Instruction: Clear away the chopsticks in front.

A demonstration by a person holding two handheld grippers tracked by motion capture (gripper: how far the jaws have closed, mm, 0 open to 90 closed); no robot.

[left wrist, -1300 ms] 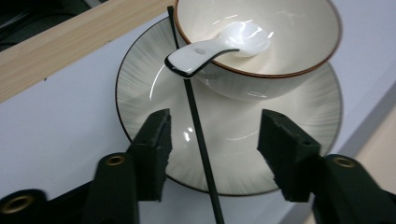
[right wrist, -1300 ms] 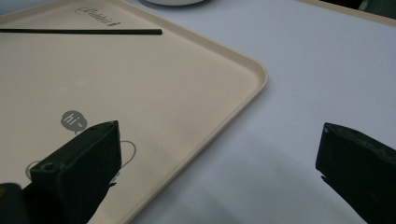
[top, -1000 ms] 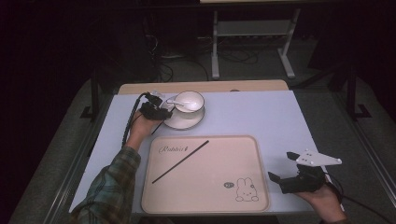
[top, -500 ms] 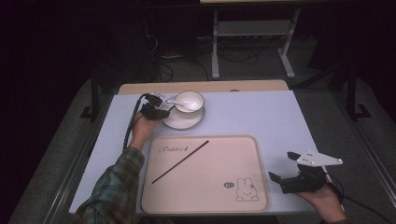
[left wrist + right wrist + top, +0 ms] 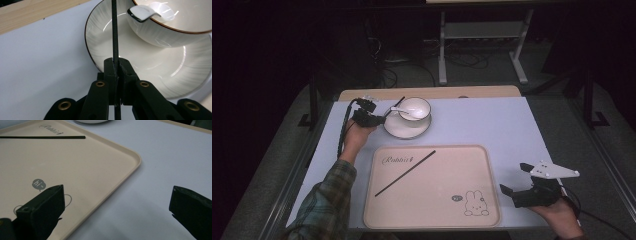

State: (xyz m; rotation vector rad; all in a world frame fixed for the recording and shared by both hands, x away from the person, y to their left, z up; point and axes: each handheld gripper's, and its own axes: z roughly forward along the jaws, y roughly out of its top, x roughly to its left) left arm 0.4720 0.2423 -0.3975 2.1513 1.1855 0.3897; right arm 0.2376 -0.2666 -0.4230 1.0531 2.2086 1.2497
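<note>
Black chopstick clamped in left hand-held gripper beside saucer; right hand-held gripper agape, low.

a green and dark checked sleeve is worn on the left arm. the black left gripper is made of two flat jaws with round brass rivets, and a black cable is trailed from it. the black right gripper is topped by a grey three-cornered plate.

Glossy glazed ceramic bowl and saucer; matt black chopstick; smooth matt tray.
</note>
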